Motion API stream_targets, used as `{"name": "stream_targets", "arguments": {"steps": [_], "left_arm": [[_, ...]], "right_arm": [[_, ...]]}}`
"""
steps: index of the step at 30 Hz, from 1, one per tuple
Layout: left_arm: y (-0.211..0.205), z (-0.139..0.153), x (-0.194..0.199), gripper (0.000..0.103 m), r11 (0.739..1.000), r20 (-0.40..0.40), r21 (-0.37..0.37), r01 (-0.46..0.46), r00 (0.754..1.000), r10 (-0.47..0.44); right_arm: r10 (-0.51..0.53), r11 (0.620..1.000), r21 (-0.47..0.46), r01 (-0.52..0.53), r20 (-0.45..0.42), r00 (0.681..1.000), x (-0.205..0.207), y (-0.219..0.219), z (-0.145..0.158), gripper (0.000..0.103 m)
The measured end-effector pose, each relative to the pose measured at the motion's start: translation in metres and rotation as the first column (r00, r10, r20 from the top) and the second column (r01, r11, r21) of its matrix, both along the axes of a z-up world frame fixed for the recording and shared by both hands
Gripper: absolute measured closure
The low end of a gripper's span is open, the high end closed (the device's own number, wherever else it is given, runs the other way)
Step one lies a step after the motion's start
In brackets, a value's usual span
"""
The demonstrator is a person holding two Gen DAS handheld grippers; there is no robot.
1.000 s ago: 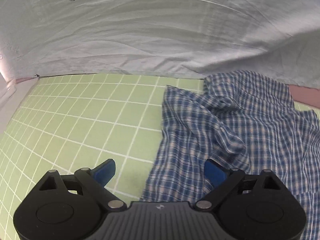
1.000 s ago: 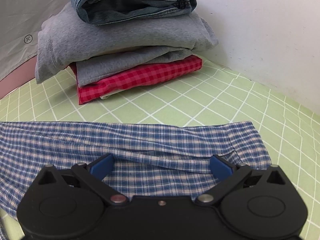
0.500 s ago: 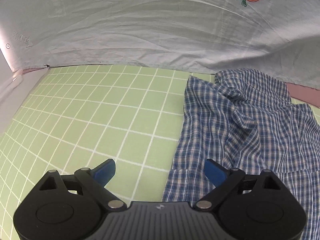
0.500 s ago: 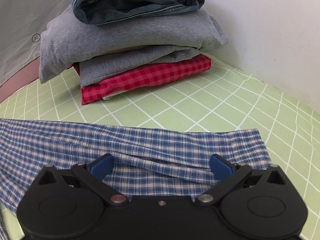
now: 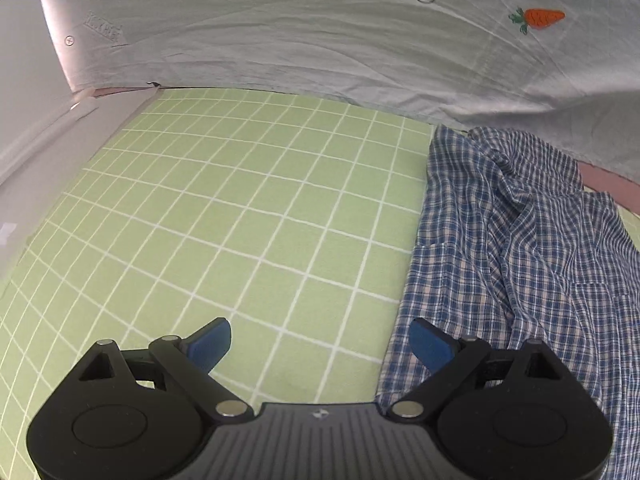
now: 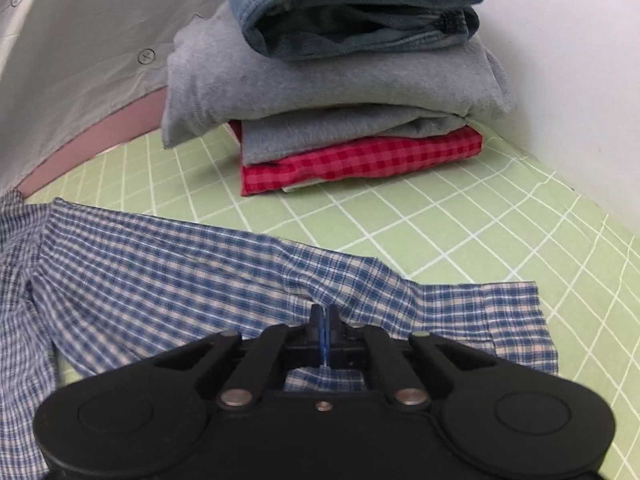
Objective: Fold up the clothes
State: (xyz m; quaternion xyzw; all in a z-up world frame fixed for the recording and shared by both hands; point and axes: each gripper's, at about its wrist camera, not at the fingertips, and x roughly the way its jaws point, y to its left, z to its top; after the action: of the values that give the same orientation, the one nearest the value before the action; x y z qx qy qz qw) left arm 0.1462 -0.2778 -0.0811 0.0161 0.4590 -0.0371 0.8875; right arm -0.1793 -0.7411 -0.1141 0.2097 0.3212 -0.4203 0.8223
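A blue and white plaid shirt (image 5: 520,248) lies crumpled on the green grid mat (image 5: 240,220), at the right of the left wrist view. My left gripper (image 5: 320,344) is open and empty, over the mat just left of the shirt's edge. In the right wrist view the shirt (image 6: 180,272) spreads across the mat. My right gripper (image 6: 325,316) is shut on a fold of the plaid shirt, near its right end.
A stack of folded clothes (image 6: 340,92) stands behind the shirt: jeans on top, grey garments, a red checked one at the bottom. A pale sheet with a carrot print (image 5: 540,20) hangs behind the mat. A white wall (image 6: 580,60) is at the right.
My right gripper has shut on the shirt fold; it was open before. My left gripper has shifted left, off the shirt, and stayed open.
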Motion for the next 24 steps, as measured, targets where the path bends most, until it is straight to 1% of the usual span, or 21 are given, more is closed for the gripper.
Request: {"name": "stream_targets", "arguments": {"steps": [2,5,8,10,12,16,17,18,19,20,21,22,23,24], "left_arm": [[0.016,0.005,-0.014,0.008,1.0,0.012,-0.017,-0.015,1.0,0.016],[0.04,0.011,-0.034,0.008,0.999,0.02,-0.041,-0.032,0.999,0.033],[0.06,0.01,-0.051,0.008,0.998,0.017,-0.05,-0.039,0.999,0.039],[0.072,0.011,-0.059,0.008,0.998,0.013,-0.055,-0.037,0.999,0.037],[0.083,0.013,-0.065,0.008,0.998,0.015,-0.057,-0.03,0.999,0.031],[0.099,0.017,-0.076,0.008,0.999,0.026,-0.052,-0.016,1.0,0.018],[0.102,0.018,-0.079,0.008,0.999,0.029,-0.053,-0.014,0.999,0.015],[0.104,0.019,-0.082,0.008,0.998,0.032,-0.054,-0.011,0.999,0.013],[0.105,0.02,-0.085,0.008,0.999,0.035,-0.053,-0.008,0.999,0.01],[0.106,0.02,-0.088,0.008,0.999,0.038,-0.049,-0.004,0.999,0.006],[0.105,0.02,-0.092,0.008,0.999,0.039,-0.047,0.0,0.999,0.002],[0.102,0.019,-0.096,0.008,0.999,0.037,-0.047,0.004,0.999,-0.002],[0.099,0.018,-0.099,0.008,0.999,0.036,-0.046,0.008,0.999,-0.006],[0.097,0.017,-0.103,0.008,0.999,0.034,-0.046,0.012,0.999,-0.01]], "right_arm": [[0.028,1.0,-0.009,-0.027,0.068,0.997,0.002,0.017,0.017,0.102],[0.096,0.995,-0.034,-0.092,0.142,0.985,0.013,0.047,0.044,0.102],[0.185,0.982,-0.02,-0.186,0.228,0.956,0.032,0.081,0.067,0.102],[0.273,0.96,-0.018,-0.278,0.258,0.927,0.051,0.114,0.079,0.102],[0.361,0.928,-0.013,-0.373,0.29,0.886,0.072,0.151,0.088,0.102],[0.487,0.843,0.014,-0.537,0.402,0.775,0.109,0.228,0.106,0.102],[0.499,0.838,0.007,-0.546,0.396,0.771,0.112,0.24,0.108,0.102],[0.507,0.838,-0.004,-0.546,0.379,0.774,0.114,0.25,0.11,0.101],[0.514,0.837,-0.015,-0.546,0.363,0.778,0.115,0.26,0.111,0.096],[0.52,0.837,-0.025,-0.547,0.346,0.781,0.116,0.27,0.113,0.073],[0.526,0.836,-0.036,-0.547,0.329,0.784,0.117,0.28,0.114,0.055],[0.532,0.836,-0.046,-0.547,0.313,0.787,0.119,0.29,0.116,0.027],[0.523,0.848,-0.071,-0.525,0.269,0.809,0.113,0.292,0.114,0.022],[0.505,0.863,-0.1,-0.496,0.218,0.835,0.106,0.291,0.111,0.022]]}}
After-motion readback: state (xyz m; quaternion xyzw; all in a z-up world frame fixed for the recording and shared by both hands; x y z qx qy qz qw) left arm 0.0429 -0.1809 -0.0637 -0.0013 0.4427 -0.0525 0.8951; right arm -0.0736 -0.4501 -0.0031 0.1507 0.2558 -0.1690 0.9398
